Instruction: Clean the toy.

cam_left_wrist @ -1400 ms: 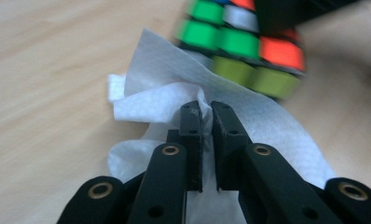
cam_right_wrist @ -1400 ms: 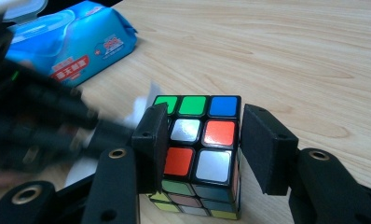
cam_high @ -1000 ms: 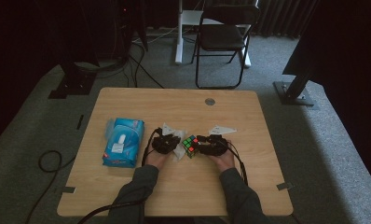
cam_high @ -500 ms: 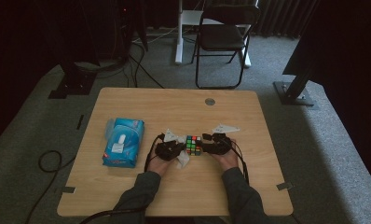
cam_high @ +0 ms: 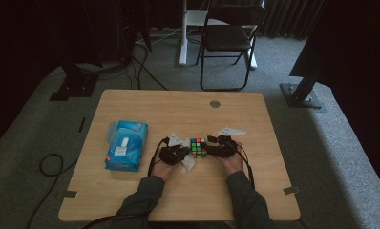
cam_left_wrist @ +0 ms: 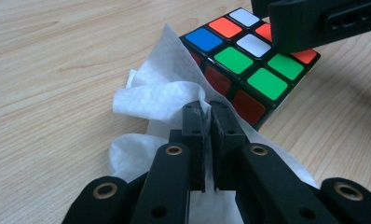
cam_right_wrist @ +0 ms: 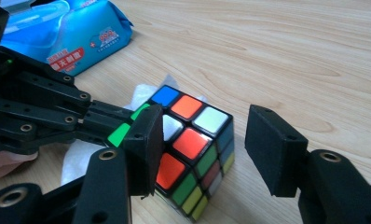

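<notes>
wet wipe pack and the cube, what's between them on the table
In the high view, the left gripper, shut on a white wipe, lies between the blue wipe pack and the cube.

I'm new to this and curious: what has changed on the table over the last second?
The right gripper has just been opening its jaws, loosening from the cube between them. The left gripper stays shut on the white wipe against the cube. The blue wipe pack hasn't moved.
</notes>
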